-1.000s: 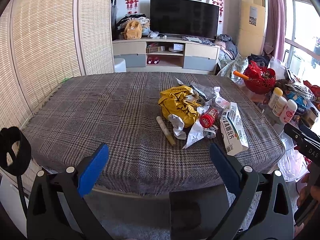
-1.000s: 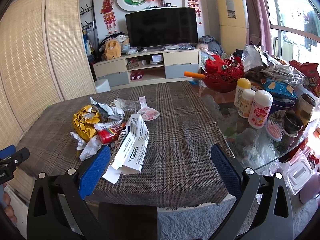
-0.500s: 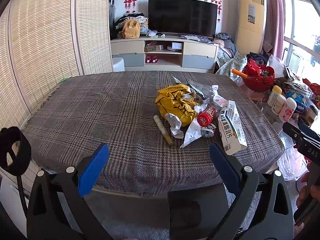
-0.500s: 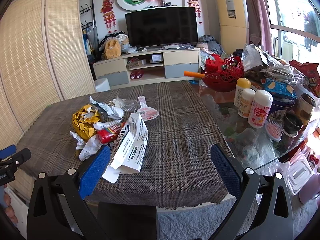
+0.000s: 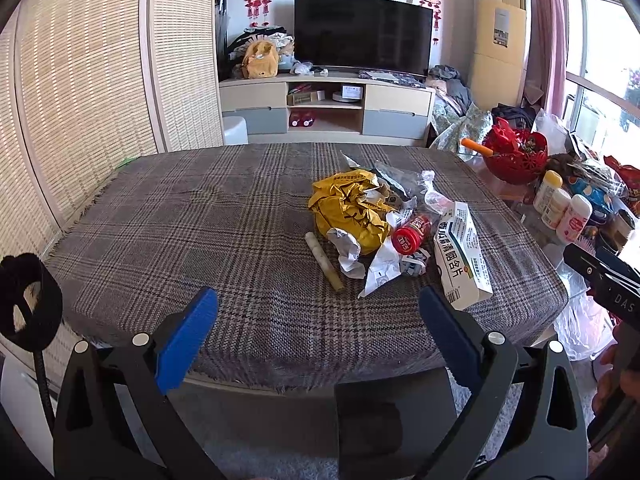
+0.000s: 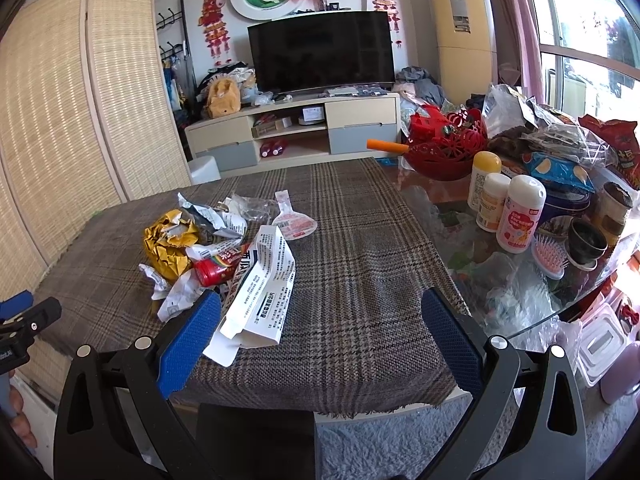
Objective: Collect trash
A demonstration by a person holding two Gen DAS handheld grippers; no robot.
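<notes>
A heap of trash lies on the plaid-covered table (image 5: 180, 232): a crumpled yellow wrapper (image 5: 348, 208) (image 6: 166, 246), a red-capped can (image 5: 410, 234) (image 6: 216, 268), a flattened white medicine box (image 5: 460, 256) (image 6: 262, 284), torn white paper scraps (image 5: 380, 268), a beige stick (image 5: 323, 254) and a clear plastic packet (image 6: 292, 220). My left gripper (image 5: 318, 316) stands open at the near table edge, short of the heap, holding nothing. My right gripper (image 6: 320, 314) is open too, its left fingertip (image 6: 192, 332) in front of the white box.
To the right, the bare glass tabletop (image 6: 460, 240) carries white bottles (image 6: 520, 216), a red basket (image 6: 444, 148), snack bags, a pink brush and cups. A TV stand (image 5: 326, 106) and reed screens (image 5: 80, 80) lie beyond. A grey rug (image 6: 380, 440) covers the floor below.
The left wrist view has tilted down and crept slightly nearer the table, so the heap sits a little lower in frame. The right wrist view is nearly unchanged. Both grippers stay open.
</notes>
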